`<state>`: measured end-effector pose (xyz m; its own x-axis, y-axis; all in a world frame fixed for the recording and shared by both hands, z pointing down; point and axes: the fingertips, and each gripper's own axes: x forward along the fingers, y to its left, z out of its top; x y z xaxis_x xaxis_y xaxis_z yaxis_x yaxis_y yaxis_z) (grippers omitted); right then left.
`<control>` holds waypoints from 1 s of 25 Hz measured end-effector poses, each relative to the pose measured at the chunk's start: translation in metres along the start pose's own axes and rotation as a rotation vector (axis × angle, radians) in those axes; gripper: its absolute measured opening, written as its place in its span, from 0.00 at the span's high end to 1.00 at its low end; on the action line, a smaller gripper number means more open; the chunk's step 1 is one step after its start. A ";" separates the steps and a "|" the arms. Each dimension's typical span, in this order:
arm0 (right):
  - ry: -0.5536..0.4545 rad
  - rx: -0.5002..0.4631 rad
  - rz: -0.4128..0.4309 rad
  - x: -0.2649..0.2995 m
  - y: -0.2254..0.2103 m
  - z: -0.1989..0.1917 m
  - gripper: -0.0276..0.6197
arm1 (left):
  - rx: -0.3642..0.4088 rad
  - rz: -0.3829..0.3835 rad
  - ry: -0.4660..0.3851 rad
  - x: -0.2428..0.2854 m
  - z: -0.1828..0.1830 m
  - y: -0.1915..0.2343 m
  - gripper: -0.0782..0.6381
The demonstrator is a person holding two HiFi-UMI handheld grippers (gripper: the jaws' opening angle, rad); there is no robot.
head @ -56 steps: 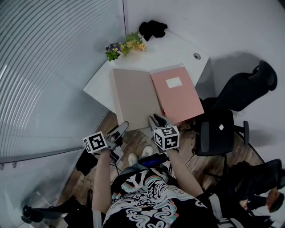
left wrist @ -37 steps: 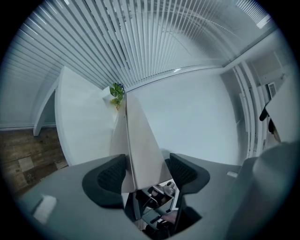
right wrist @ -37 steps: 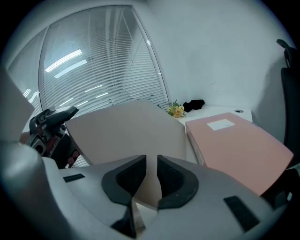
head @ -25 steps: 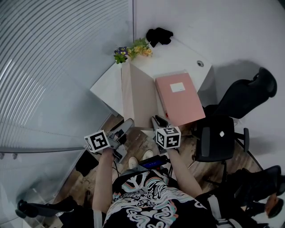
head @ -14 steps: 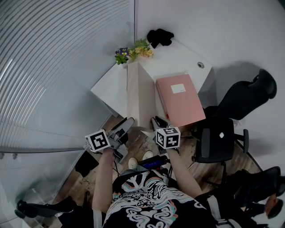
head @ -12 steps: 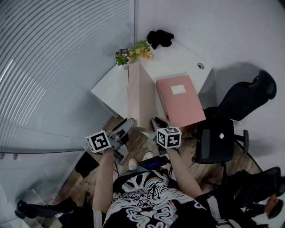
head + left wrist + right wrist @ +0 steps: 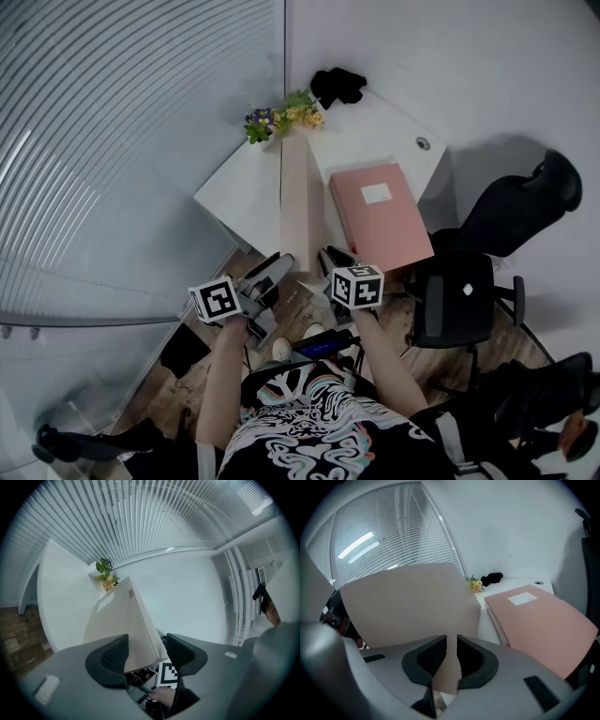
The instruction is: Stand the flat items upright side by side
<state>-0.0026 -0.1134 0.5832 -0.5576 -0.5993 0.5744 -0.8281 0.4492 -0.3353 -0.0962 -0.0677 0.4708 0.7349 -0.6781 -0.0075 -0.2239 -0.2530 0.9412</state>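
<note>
A beige folder (image 7: pixel 302 197) stands on edge on the white table (image 7: pixel 239 187), seen nearly edge-on from the head view. A pink folder (image 7: pixel 380 220) lies flat just right of it. My left gripper (image 7: pixel 277 267) is at the beige folder's near end, and its wide jaws hold the thick spine (image 7: pixel 122 620) between both pads. My right gripper (image 7: pixel 328 258) is shut on a thin beige flap (image 7: pixel 408 606) at the same near end. The pink folder (image 7: pixel 539 620) shows flat at the right of the right gripper view.
A small bunch of flowers (image 7: pixel 277 114) and a black object (image 7: pixel 337 86) sit at the table's far corner, against the walls. A round cable hole (image 7: pixel 424 143) is at the table's right edge. Black office chairs (image 7: pixel 464 286) stand to the right on the wooden floor.
The beige folder, which lay flat beside the pink one, has been tipped up onto its edge. My left gripper has come in around its near end.
</note>
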 end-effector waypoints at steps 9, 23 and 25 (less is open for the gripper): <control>0.043 0.031 0.044 0.007 0.004 -0.005 0.79 | -0.010 -0.003 0.009 0.010 -0.010 0.000 0.62; -0.056 0.082 0.204 -0.011 0.031 0.038 0.72 | -0.136 -0.052 -0.171 -0.012 0.010 0.019 0.45; -0.051 0.086 0.220 -0.013 0.032 0.035 0.71 | -0.136 -0.053 -0.194 -0.014 0.012 0.021 0.45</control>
<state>-0.0238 -0.1149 0.5389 -0.7258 -0.5268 0.4424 -0.6867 0.5159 -0.5122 -0.1185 -0.0717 0.4862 0.6035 -0.7896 -0.1108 -0.0900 -0.2055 0.9745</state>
